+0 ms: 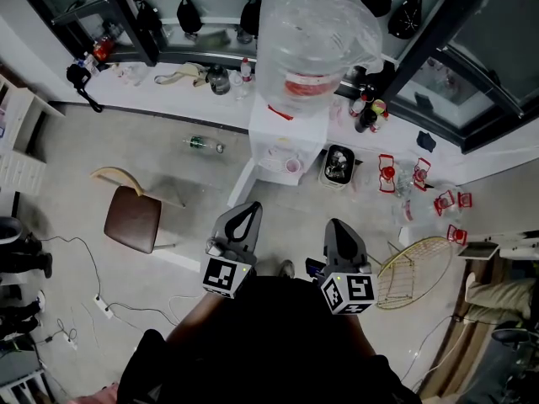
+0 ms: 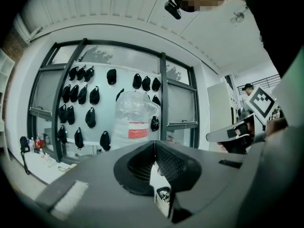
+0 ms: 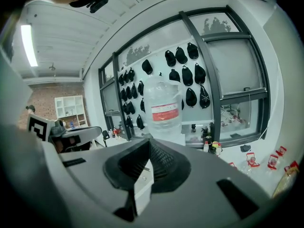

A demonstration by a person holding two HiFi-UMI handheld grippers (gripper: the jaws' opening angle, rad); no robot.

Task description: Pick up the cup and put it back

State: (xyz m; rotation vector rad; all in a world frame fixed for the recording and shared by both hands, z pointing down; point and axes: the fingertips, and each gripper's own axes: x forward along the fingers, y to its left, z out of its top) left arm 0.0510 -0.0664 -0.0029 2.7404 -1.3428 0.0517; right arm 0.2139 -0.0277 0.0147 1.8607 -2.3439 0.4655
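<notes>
A white water dispenser with a large clear bottle on top stands against the far ledge. A small pinkish cup seems to sit on its front shelf; it is too small to make out well. My left gripper and right gripper are held side by side close to the person's body, well short of the dispenser. Both point toward it. In the left gripper view the left gripper has its jaws closed together with nothing held. The right gripper is shut and empty too, and the bottle stands straight ahead of it.
A brown chair stands on the floor to the left. A dark bin sits right of the dispenser, with several red-trimmed items farther right. A wire chair lies at the right. Cables trail over the floor at the left.
</notes>
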